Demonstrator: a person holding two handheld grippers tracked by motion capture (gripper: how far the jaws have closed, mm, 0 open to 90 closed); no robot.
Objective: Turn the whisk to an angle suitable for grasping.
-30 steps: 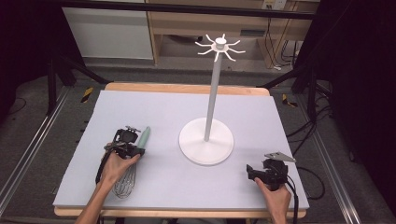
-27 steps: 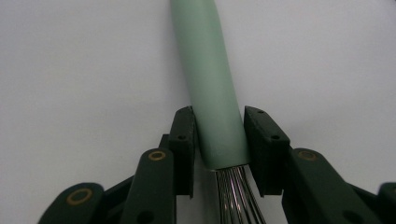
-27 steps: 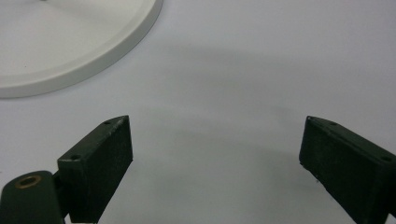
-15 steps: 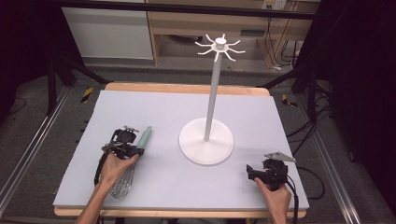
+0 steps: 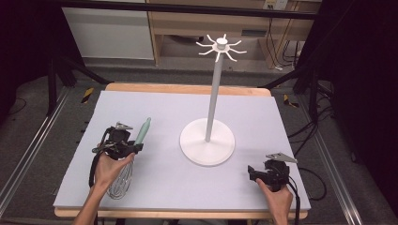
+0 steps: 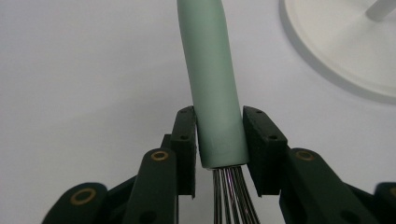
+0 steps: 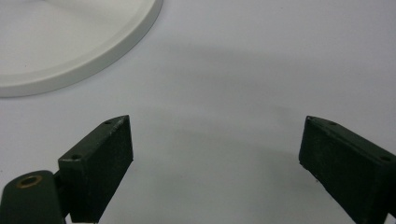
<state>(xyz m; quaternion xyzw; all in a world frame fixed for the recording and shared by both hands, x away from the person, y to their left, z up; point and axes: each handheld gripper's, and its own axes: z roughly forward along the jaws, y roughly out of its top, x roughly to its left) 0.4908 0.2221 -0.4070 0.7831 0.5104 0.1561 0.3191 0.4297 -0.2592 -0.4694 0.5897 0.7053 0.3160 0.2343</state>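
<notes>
Overhead, a person's left claw clamped the pale green handle of a wire whisk near the left edge of a lilac tabletop; both pads pressed the handle just above the wires, which trailed back under the hand; a white hook stand stood upright at the centre, near the whisk; the right claw rested at the front right, jaws wide apart and holding nothing.

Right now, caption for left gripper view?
Left hand-held gripper clamps whisk at its mint-green handle's base.
</notes>
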